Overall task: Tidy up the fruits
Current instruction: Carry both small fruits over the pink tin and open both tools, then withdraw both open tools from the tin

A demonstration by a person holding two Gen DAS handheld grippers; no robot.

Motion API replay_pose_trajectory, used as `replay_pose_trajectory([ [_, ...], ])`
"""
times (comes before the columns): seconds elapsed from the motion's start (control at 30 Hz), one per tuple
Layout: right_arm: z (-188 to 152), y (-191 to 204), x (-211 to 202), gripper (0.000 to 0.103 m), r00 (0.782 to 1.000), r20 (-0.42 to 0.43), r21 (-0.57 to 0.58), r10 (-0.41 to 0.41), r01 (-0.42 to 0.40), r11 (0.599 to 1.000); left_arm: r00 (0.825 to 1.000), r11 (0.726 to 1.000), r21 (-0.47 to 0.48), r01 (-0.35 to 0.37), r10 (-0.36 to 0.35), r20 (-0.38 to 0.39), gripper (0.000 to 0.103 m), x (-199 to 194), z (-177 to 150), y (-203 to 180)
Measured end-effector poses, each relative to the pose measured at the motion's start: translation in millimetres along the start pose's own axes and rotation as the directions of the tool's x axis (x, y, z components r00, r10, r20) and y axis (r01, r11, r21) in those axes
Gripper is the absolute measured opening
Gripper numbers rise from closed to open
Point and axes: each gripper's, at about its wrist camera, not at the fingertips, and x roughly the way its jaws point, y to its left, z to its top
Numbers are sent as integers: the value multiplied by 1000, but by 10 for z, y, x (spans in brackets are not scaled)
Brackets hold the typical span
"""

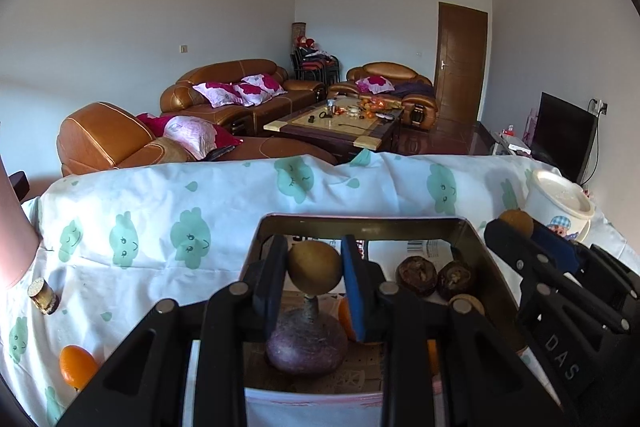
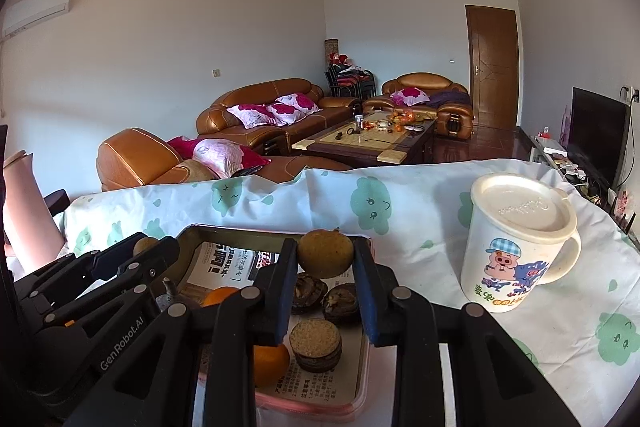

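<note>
Both grippers hang over the tray (image 1: 472,239), side by side, each pointing forward toward the far edge of the desk (image 1: 160,203).

The left gripper (image 1: 314,269) has its fingers (image 1: 272,275) clamped on a round tan fruit (image 1: 315,268), held up above the tray's near half. The right gripper (image 2: 325,255) does the same thing: its fingers (image 2: 366,287) are squeezed on another round tan fruit (image 2: 325,253), up over the far part of the tray. In the left wrist view the right gripper shows at the tray's right side with its fruit poking out at the tip.

Now the tray itself. It's a shallow rectangular one lined with printed paper, sitting on the cloud-print cloth (image 2: 400,203) that covers the desk. Inside it:
- a purple fruit with a stem (image 1: 306,343) at the near left, right under the left gripper
- two dark wrinkly fruits (image 2: 324,297) side by side toward the far right
- a dark round thing with a flat cut top (image 2: 316,345) nearer the right edge
- oranges (image 2: 268,363) in the near middle, partly hidden by fingers

Outside the tray: one more orange (image 1: 76,365) on the cloth well to the left, a cut-top piece (image 1: 43,295) also to the left, and a lidded cartoon mug (image 2: 516,247) to the right.
</note>
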Motion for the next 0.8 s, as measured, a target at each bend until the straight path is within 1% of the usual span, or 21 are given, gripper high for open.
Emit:
replay_pose_trajectory([
  [0.2,17,31,208,30,999,-41,-7,7,-7,1000,999,1000,-13,3,-4,-42,29,173,10,-16],
  [0.37,9,26,339,30,995,-86,13,54,-53,999,997,1000,-13,-7,6,-81,29,290,-35,-14],
  [0.43,-18,29,402,30,988,-115,35,107,-103,994,996,1000,-9,-9,8,-92,29,309,-53,-22],
  [0.5,-47,14,472,31,972,-155,78,175,-165,983,995,1000,-17,-9,7,-97,29,312,-67,-9],
  [0.6,-93,-8,550,32,954,-199,133,224,-200,971,995,1000,-14,-12,10,-97,27,311,-76,-14],
  [0.67,-107,-24,539,34,951,-200,154,235,-206,966,996,1000,-11,-10,9,-90,27,298,-80,-16],
  [0.77,-88,-64,452,40,958,-163,175,235,-206,963,996,1000,-8,-8,7,-86,27,293,-83,-17],
  [0.8,-75,-87,405,46,963,-139,182,232,-205,962,996,1000,-7,-8,7,-87,27,292,-83,-17],
])
